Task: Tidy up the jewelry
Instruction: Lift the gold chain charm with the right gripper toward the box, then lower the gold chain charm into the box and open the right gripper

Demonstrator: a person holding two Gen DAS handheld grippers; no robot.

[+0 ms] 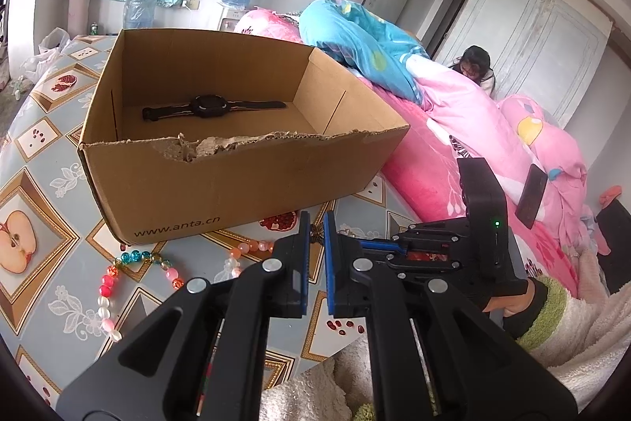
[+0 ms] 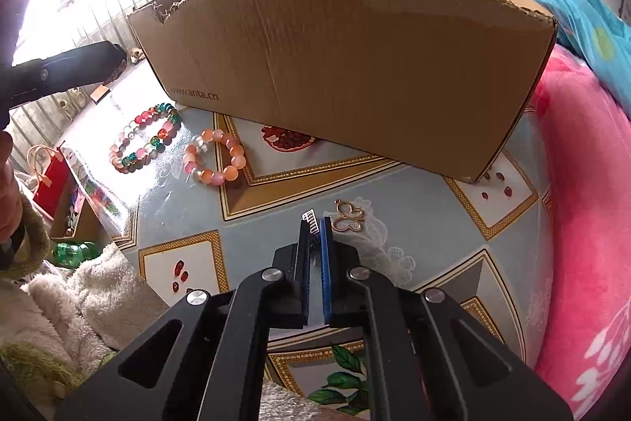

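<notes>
An open cardboard box (image 1: 236, 184) (image 2: 355, 73) stands on the patterned tablecloth with a black watch (image 1: 209, 106) lying inside. In front of it lie a multicoloured bead bracelet (image 1: 105, 290) (image 2: 157, 141) and an orange bead bracelet (image 1: 252, 246) (image 2: 230, 174). My right gripper (image 2: 315, 221) is down at the cloth, shut on a small silver comb-shaped piece (image 2: 311, 216). A gold butterfly pendant (image 2: 347, 221) lies just to its right. My left gripper (image 1: 316, 219) hovers above the near table, shut, with nothing seen held. One of its black fingers (image 2: 79, 66) shows at the far left.
A pink bed (image 2: 583, 184) with blue and pink quilts (image 1: 394, 58) borders the table's right edge. A person (image 1: 475, 64) sits by a white wardrobe behind it. A red bag (image 2: 47, 184) and a green bottle (image 2: 75, 249) lie below the table's left edge.
</notes>
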